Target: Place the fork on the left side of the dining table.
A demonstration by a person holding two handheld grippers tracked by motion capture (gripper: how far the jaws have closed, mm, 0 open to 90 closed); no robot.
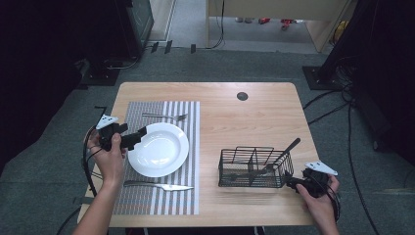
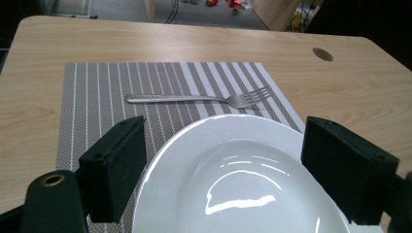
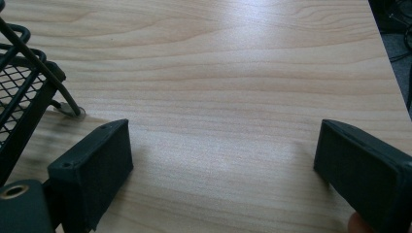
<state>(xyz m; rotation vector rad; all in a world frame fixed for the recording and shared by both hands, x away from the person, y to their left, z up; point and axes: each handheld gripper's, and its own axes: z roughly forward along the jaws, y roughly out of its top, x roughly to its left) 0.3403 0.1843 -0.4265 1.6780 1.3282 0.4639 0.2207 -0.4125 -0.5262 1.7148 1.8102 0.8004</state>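
A white plate (image 1: 159,149) lies on a striped placemat (image 1: 147,200). Beyond it lies a fork (image 1: 164,116), and a knife (image 1: 159,186) lies on its near side. My left gripper (image 1: 140,136) hovers at the plate's left rim. In the left gripper view its jaws stand wide apart over the near edge of the plate (image 2: 243,184), with the fork (image 2: 194,98) ahead; the gripper (image 2: 223,141) is open and holds nothing. My right gripper (image 1: 290,182) rests just right of a black wire basket (image 1: 254,166). It is open (image 3: 218,145) over bare wood.
A dark-handled utensil (image 1: 285,152) leans out of the basket's right compartment. The basket's corner (image 3: 19,92) sits close to my right gripper's left jaw. A round cable hole (image 1: 242,96) marks the far side of the table. Cables trail on the floor at the right.
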